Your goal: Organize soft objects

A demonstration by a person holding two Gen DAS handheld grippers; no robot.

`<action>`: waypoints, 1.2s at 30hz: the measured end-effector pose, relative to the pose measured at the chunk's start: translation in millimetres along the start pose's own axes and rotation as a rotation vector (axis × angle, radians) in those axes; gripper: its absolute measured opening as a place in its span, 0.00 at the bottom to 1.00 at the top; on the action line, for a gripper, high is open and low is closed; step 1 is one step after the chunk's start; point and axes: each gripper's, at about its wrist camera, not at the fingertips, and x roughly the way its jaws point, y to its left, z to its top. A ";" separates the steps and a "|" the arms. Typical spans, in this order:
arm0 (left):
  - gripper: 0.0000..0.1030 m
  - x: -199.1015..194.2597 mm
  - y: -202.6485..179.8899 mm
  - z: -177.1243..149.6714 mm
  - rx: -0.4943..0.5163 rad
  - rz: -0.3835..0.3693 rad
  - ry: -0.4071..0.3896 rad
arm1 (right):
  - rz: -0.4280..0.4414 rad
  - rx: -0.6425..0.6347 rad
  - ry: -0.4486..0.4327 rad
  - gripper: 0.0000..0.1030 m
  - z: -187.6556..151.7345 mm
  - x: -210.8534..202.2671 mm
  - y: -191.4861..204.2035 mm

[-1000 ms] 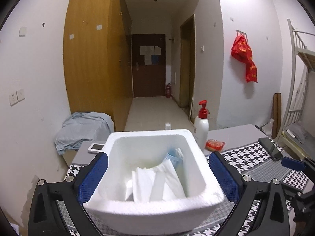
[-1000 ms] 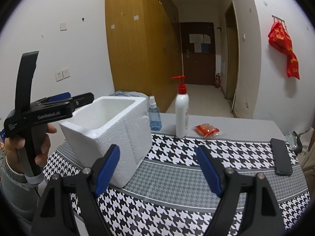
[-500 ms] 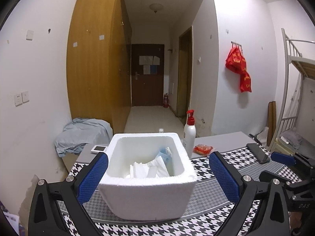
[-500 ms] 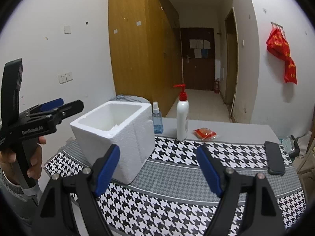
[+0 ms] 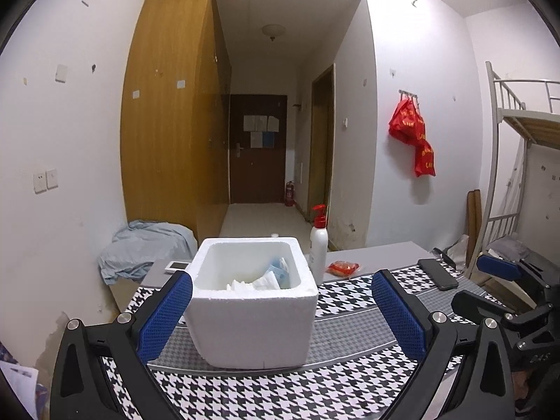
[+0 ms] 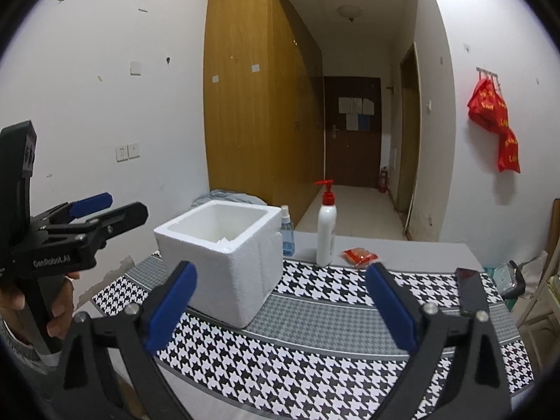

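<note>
White foam box [image 5: 251, 301] is sitting upright on the left part of the bench [image 5: 367, 255], on the houndstooth-patterned cloth [image 6: 315, 350]. Inside it, white and blue soft items [image 5: 266, 280] are lying in a loose heap against its far right corner.

Left gripper [image 5: 280, 318] is hovering on the near side of the box, jaws spread wide, nothing between the pads; the box is showing between them but farther off, not touched. Right gripper [image 6: 280, 309] is hanging over the cloth to the right of the box, jaws having just been opening and now standing wide, nothing between them. A hand [image 6: 52, 309] is gripping the left tool's handle.

Just behind the box: a small blue spray bottle [image 6: 287, 232] and a white pump bottle with red top [image 6: 326, 231]. A red packet [image 6: 360, 256] is lying on bare grey bench right of the pump bottle. A dark phone [image 6: 470, 290] is resting near the right edge of the cloth.

Room: white walls, tall wooden wardrobe [image 5: 171, 133] on the left, corridor running to a dark door [image 5: 257, 147], red bags [image 5: 414, 136] hanging on the right wall, metal bunk bed [image 5: 518, 133] at far right.
</note>
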 end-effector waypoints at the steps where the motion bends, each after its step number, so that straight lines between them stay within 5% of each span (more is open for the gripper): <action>1: 0.99 -4.8 -0.2 -1.0 -0.001 0.003 -0.007 | 0.002 0.004 -0.005 0.97 -0.9 -3.0 0.7; 36: 0.99 -76.6 -10.5 -77.3 -0.009 0.070 -0.175 | -0.078 -0.028 -0.172 0.97 -56.7 -61.3 37.2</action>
